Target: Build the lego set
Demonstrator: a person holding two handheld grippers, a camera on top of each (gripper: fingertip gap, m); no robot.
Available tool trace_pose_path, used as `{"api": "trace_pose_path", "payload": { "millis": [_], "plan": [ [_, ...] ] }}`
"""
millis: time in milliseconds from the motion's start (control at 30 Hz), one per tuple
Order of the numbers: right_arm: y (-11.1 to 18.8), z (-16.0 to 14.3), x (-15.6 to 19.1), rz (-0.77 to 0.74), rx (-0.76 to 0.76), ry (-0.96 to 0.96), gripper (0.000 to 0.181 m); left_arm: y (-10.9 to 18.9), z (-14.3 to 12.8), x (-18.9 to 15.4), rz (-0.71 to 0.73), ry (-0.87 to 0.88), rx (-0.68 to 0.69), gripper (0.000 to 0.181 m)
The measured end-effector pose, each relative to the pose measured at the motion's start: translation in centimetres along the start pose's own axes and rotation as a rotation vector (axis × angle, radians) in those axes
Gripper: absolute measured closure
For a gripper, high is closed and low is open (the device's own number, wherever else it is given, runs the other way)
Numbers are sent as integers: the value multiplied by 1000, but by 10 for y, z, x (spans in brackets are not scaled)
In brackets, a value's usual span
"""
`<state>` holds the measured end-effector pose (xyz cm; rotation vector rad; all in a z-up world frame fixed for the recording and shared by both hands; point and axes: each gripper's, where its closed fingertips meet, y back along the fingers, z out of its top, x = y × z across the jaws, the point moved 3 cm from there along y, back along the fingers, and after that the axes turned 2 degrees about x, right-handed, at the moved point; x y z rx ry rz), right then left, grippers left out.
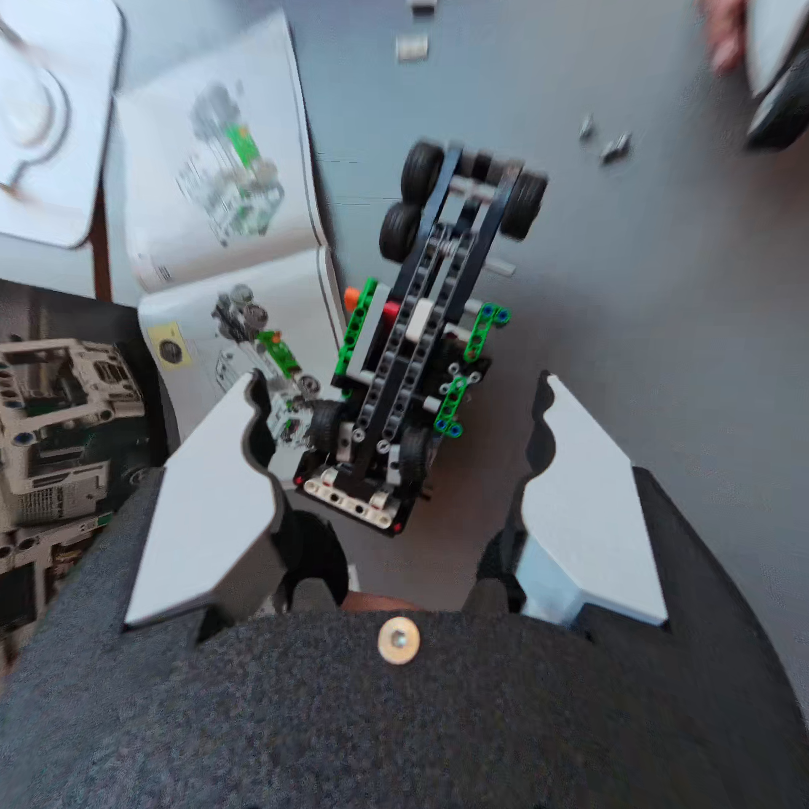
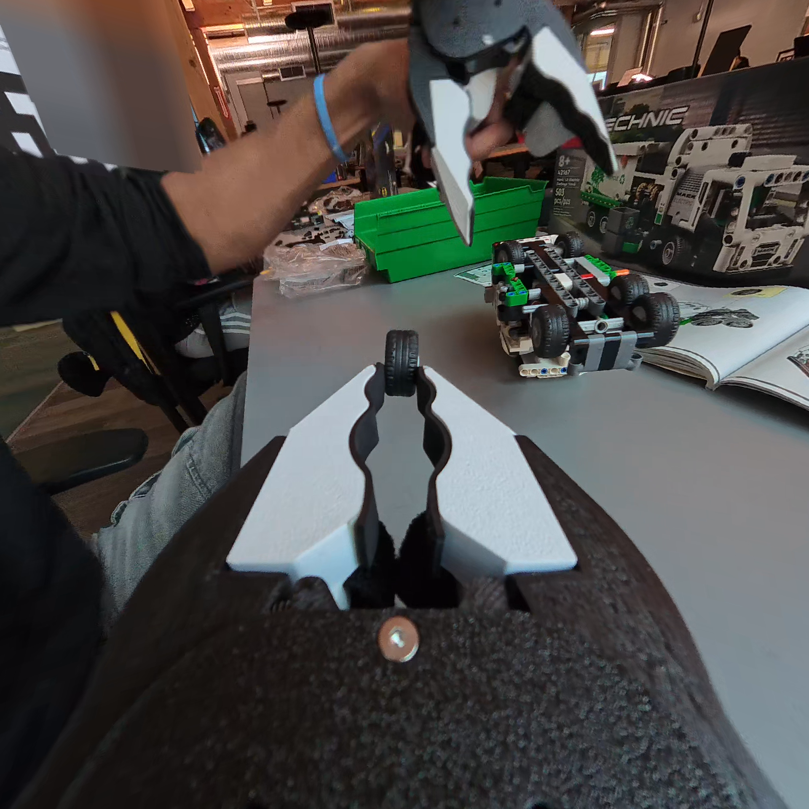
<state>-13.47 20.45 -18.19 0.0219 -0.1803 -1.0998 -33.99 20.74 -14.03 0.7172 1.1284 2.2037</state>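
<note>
The part-built truck chassis (image 1: 420, 350) lies upside down on the grey table (image 1: 634, 350), with black wheels, green beams and a white front. My left gripper (image 1: 400, 381) is open and empty, held above the chassis with its front end between the fingers. The picture is motion-blurred. In the right wrist view the chassis (image 2: 578, 306) lies right of centre. My right gripper (image 2: 399, 372) is shut on a black wheel (image 2: 400, 363), held upright at the fingertips, low over the table (image 2: 569, 481). The left gripper (image 2: 536, 199) hangs open above the chassis.
An open instruction booklet (image 1: 227, 175) lies left of the chassis and shows in the right wrist view (image 2: 744, 341). The set's box (image 2: 700, 175) stands behind. A green bin (image 2: 416, 236) and plastic bags (image 2: 315, 267) sit at the back. Small loose pieces (image 1: 613, 144) lie beyond the chassis.
</note>
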Motion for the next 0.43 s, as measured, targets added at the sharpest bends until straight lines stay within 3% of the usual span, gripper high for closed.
{"api": "trace_pose_path", "payload": {
  "millis": [67,167,200,300,433],
  "plan": [
    [-2,-1,0,-3,4,6,168,-19,-15,6,-116,-51,234,60],
    [-2,-3,-1,2,14,-17,168,-44,-36,2,-213,-145,451,50],
    [-2,-2,-1,2,9,-19,168,-50,-37,5,-187,-194,471,53],
    [-2,-3,1,11,14,-22,168,-61,-21,4,-187,-267,395,90],
    [6,-1,4,-6,-12,-13,168,-64,-19,1,-211,-158,443,94]
  ]
}}
